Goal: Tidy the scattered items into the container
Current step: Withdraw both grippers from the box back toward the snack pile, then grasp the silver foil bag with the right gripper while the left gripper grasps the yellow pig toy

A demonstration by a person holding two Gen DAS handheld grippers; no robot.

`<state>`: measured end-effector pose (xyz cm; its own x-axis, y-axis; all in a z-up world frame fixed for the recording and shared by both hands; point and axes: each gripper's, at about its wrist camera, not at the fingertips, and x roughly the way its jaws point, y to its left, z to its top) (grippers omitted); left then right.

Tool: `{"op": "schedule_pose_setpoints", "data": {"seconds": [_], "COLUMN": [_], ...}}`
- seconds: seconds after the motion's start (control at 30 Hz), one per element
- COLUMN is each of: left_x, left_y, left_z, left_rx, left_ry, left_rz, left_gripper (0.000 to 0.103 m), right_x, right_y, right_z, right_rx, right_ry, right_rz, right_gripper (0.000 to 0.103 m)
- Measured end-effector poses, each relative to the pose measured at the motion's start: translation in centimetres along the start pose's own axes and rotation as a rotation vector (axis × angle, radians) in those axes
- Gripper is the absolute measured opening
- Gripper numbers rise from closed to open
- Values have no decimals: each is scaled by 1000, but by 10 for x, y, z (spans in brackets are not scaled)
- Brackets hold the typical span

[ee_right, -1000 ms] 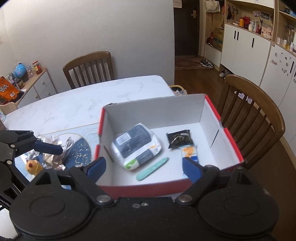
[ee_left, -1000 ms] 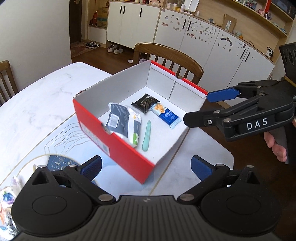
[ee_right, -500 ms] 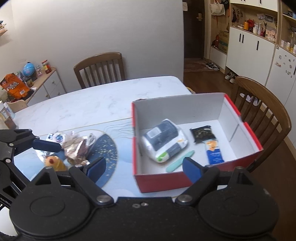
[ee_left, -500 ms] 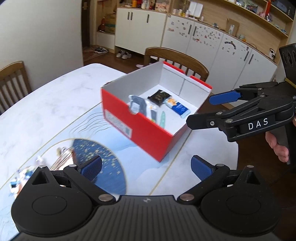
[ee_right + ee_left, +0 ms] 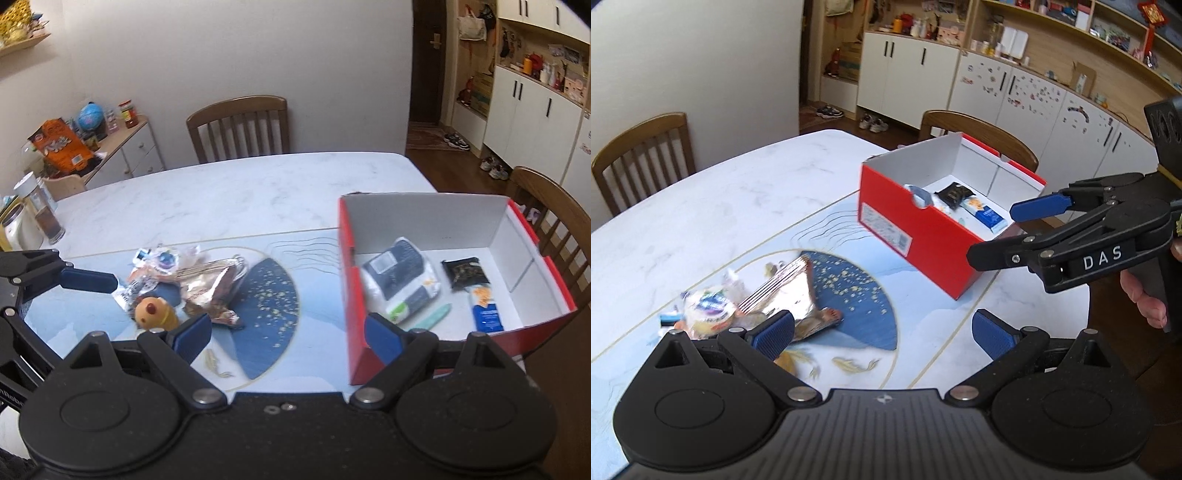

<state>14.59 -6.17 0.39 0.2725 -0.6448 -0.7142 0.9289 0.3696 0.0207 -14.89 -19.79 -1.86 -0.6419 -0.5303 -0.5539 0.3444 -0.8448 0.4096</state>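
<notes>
Room: kitchen-dining space as I see it, white cupboards far right, wooden chairs around a pale marble table (image 5: 229, 192).
Table mat: blue fan print on the near part of the table, under the loose pile.
Container: red box (image 5: 923, 236) with white inside, standing right of the pile and well apart from it; I see a wipes pack (image 5: 400, 282), a dark sachet (image 5: 465, 272), a blue snack bar (image 5: 485, 308) and a mint-green stick (image 5: 430, 316) lying in it.
Scattered items: foil bag (image 5: 212, 284), round lidded cup (image 5: 164, 260), yellow toy (image 5: 151, 312) and small wrappers, touching one another in one heap at near left.
Left gripper (image 5: 882, 332): jaws wide, holding nothing, hovering near the foil bag.
Right gripper (image 5: 288, 336): jaws wide, holding nothing, between heap and box.
Risk, my judgement: the heap is tangled, so closing on the foil bag may drag or scatter its neighbours; crinkly foil may slip from the pads; the toy may roll toward the table's near edge.
</notes>
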Motion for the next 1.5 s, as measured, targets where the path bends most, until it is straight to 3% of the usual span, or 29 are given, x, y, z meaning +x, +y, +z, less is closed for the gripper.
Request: {"op": "schedule_pose_setpoints", "data": {"seconds": [0.63, 1.17, 1.5], "left_x": [-2, 46, 64], "left_y": [48, 75, 82], "left_z": [-43, -65, -65], "left_rx": [-73, -117, -91], "left_ry": [-23, 17, -2], "left_rz": [111, 149, 167], "left_gripper": [103, 102, 100], "right_x": [34, 99, 144], "right_y": [35, 52, 65], "right_z": [-3, 0, 9], "right_rx": [-23, 8, 38], "right_ry": [7, 60, 100], "right_rz": [22, 35, 50], "right_gripper": [90, 89, 88]}}
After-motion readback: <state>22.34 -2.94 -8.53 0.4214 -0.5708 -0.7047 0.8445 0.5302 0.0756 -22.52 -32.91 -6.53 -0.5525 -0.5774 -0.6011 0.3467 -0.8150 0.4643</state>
